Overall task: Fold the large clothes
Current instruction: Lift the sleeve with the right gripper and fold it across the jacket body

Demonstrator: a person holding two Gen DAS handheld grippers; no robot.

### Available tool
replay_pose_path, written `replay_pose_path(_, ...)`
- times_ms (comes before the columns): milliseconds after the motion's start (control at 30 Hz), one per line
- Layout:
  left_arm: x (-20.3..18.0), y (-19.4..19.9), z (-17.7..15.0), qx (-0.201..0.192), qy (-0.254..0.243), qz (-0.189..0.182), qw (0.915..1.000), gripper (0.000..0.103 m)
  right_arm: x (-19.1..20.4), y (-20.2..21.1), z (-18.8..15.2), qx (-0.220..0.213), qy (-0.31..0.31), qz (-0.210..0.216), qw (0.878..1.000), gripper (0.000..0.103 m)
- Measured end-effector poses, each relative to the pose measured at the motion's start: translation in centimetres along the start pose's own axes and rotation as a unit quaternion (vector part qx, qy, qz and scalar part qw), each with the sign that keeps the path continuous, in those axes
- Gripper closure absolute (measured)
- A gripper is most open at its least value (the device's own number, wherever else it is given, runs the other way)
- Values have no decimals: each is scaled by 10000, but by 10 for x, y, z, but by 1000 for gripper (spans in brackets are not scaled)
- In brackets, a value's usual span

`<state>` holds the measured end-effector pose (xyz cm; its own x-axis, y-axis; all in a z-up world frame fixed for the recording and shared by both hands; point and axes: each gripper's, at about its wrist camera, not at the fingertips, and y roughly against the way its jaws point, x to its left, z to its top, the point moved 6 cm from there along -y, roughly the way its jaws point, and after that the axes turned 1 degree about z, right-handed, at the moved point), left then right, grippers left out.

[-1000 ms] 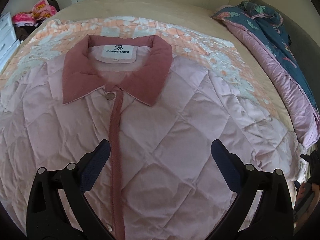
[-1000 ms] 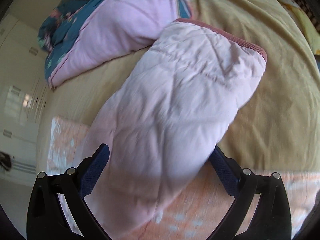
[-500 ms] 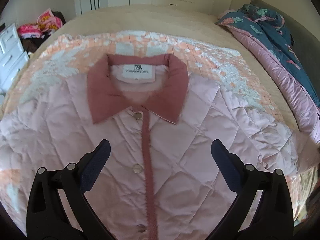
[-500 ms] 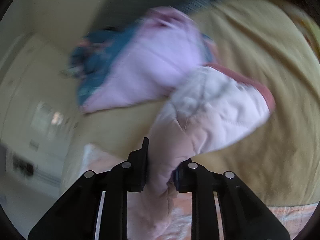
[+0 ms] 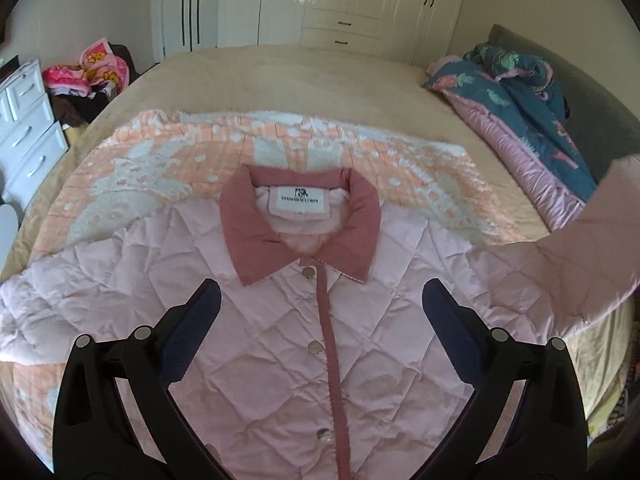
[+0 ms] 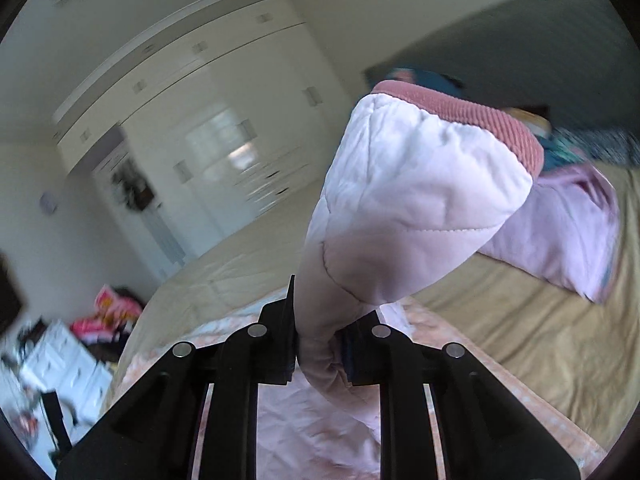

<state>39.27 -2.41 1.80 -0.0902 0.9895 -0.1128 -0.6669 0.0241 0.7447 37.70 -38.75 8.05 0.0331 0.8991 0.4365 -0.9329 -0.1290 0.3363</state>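
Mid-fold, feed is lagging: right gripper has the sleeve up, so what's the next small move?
Probably carry the sleeve inward across the jacket front. The right gripper is shut on it, lifted off the bed; the left gripper hovers open above the chest.

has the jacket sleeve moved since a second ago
Yes. The right gripper is shut on the sleeve and has lifted it: its cuff, which lay flat on the tan bedsheet, now stands up against the wardrobe and wall.
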Motion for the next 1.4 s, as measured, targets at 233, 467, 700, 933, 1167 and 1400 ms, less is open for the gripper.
replay_pose_path(233, 28, 30, 6, -173, 187, -118, 9996, 8, 79, -2, -12, 159, 630, 407, 9971, 86)
replay_pose_path(467, 68, 46, 4, -240, 575, -359, 9974, 8, 140, -5, -37, 356, 1078, 705, 9910, 87)
replay_pose_path(700, 114, 46, -12, -170, 1132, -445, 9924, 8, 177, -19, -69, 623, 1368, 907, 9845, 87)
replay_pose_path(933, 149, 39, -34, -171, 1347, -144, 9906, 8, 213, -36, -108, 883, 1590, 1087, 9773, 87)
replay_pose_path(1167, 171, 30, -50, -186, 1605, -329, 9863, 8, 242, -58, -156, 1192, 1774, 1154, 9701, 87)
replay_pose_path(1400, 182, 16, -65, -155, 2050, -846, 9750, 8, 263, -81, -215, 1575, 2022, 1160, 9596, 86)
